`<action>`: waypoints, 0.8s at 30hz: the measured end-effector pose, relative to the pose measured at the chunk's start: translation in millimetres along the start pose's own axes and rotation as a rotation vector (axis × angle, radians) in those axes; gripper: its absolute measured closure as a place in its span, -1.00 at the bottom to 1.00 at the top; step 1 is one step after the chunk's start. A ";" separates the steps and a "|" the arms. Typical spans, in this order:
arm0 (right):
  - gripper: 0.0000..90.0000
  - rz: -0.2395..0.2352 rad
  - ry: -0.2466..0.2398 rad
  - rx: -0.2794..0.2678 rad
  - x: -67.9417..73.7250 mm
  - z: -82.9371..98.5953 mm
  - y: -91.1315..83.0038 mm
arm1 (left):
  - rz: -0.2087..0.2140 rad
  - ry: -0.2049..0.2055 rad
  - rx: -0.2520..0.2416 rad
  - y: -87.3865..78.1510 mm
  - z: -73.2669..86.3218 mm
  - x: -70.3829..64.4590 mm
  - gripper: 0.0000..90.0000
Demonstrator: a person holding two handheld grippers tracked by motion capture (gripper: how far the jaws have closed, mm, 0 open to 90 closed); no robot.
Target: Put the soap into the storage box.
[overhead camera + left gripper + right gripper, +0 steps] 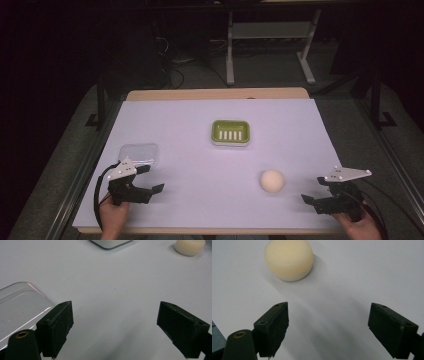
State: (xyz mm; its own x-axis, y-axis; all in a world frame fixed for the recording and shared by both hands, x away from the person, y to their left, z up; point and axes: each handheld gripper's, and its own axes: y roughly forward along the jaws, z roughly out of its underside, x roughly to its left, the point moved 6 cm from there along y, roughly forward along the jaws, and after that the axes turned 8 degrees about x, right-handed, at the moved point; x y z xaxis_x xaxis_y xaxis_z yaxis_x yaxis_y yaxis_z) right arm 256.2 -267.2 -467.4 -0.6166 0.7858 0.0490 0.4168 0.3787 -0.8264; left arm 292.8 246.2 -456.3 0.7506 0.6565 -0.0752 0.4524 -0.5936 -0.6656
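A round cream soap bar (272, 180) lies on the white table cover, right of centre; in the right gripper view the soap bar (289, 259) sits ahead and left of the jaws. A green soap dish (230, 132) with a slotted white insert stands near the middle. A clear plastic lid (139, 153) lies at the left; the lid (20, 307) shows beside the left jaw. My left gripper (153, 179) is open just in front of the lid, holding nothing. Near the front right corner, my right gripper (314, 190) is open and empty, right of the soap.
The white cover (200, 165) spreads over a wooden table (215, 93). Metal frame rails (395, 155) run along both sides. A white stand (270, 35) and cables sit on the dark floor beyond the far edge.
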 end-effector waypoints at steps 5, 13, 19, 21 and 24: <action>-0.65 -0.008 -0.034 0.009 7.6 -6.0 1.6 | 0.003 0.003 0.003 0.8 -0.5 -1.0 -0.71; -0.67 -0.039 -0.036 0.048 18.8 -19.0 7.0 | 0.005 0.003 -0.003 1.1 -0.6 -1.6 -0.71; -0.67 -0.038 -0.033 0.061 19.9 -26.3 7.9 | 0.005 0.015 0.001 1.7 -0.9 -2.1 -0.71; -0.67 -0.040 -0.037 0.060 20.7 -29.7 8.7 | 0.007 0.012 0.003 1.8 -0.8 -2.6 -0.71; -0.67 -0.037 -0.055 0.070 24.2 -35.1 10.3 | 0.006 0.014 0.001 1.8 -1.0 -2.3 -0.71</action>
State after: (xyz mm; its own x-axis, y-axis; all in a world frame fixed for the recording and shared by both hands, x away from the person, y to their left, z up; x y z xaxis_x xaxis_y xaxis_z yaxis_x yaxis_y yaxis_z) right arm 269.0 -227.1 -455.0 -0.6672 0.7431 0.0509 0.3465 0.3702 -0.8619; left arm 292.3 243.2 -456.6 0.7601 0.6462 -0.0685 0.4473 -0.5968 -0.6662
